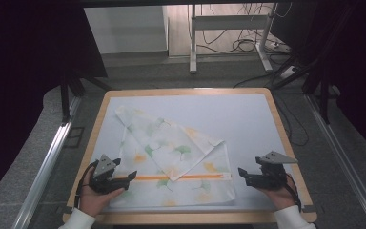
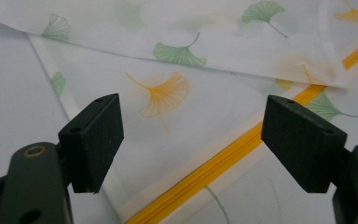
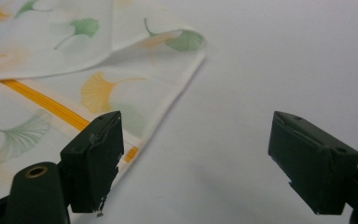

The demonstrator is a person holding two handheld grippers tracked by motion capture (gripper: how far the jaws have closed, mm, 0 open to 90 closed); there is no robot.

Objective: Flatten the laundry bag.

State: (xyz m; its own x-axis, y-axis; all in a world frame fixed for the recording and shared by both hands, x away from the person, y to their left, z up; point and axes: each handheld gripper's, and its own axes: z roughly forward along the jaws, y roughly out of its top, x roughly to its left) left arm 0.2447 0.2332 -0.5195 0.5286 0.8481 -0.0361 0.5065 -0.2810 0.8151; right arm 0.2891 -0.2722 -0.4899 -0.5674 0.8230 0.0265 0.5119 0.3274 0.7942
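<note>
A white cloth [image 1: 171, 157] printed with green and orange ginkgo leaves lies on the table, its far part folded down in a triangle over an orange stripe [image 1: 152, 178]. My left gripper [image 1: 131, 176] stands open at the cloth's left edge, over the stripe's end, jaws pointing right. In the left gripper view, the open left gripper [image 2: 193, 135] frames the cloth [image 2: 168, 98] and stripe [image 2: 223, 156], with nothing between the pads. My right gripper [image 1: 243, 175] is open just right of the cloth's right edge. In the right gripper view, the right gripper [image 3: 196, 158] hovers beside the cloth's edge [image 3: 168, 100].
The cloth rests on a pale mat [image 1: 248, 119] set on a wooden-rimmed table [image 1: 276, 114]. Bare mat lies to the right and behind the cloth. Metal rails [image 1: 47, 162] flank the table; a desk frame and cables [image 1: 238, 43] stand on the floor beyond.
</note>
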